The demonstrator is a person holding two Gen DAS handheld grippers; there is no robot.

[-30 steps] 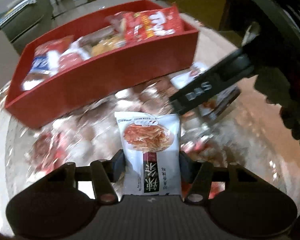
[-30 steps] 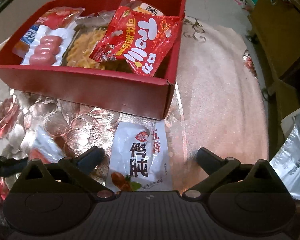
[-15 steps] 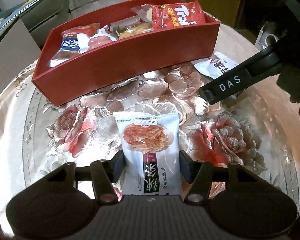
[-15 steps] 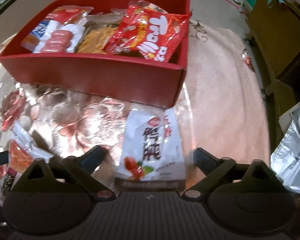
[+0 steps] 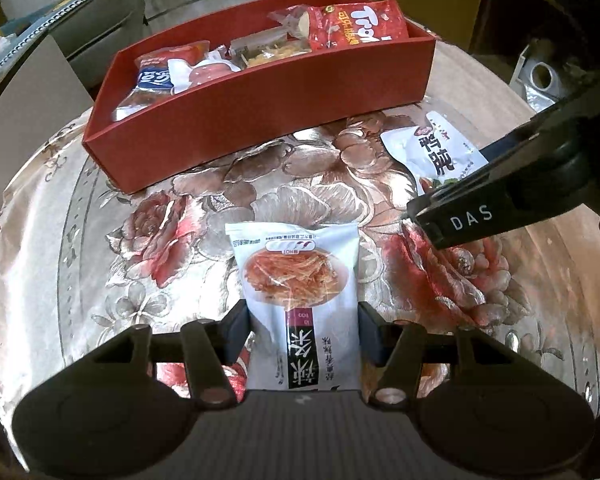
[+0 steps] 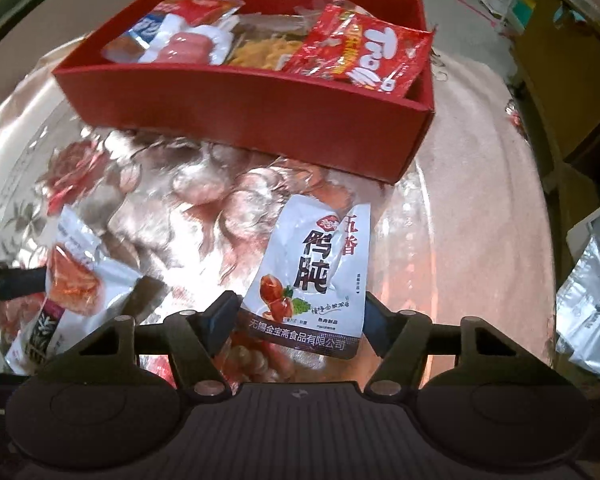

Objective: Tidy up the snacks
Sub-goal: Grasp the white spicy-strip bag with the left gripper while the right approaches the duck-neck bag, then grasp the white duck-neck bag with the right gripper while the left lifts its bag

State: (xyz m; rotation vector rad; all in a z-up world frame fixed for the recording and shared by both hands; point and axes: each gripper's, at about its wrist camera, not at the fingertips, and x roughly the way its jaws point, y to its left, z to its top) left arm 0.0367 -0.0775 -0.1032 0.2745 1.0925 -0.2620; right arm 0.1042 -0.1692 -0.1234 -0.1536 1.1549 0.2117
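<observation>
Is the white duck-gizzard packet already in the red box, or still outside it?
Outside. The white duck-gizzard packet sits between the right gripper pads, whose jaws have just been closing, in front of the red box wall.

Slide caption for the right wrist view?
Right gripper closing on white snack pouch before the red box on the floral tablecloth.

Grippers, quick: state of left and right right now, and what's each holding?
Left gripper: closed on the white spicy-strips packet.
Right gripper: jaws have just been closing, now gripping the white duck-gizzard packet, which looks raised off the tablecloth.
</observation>
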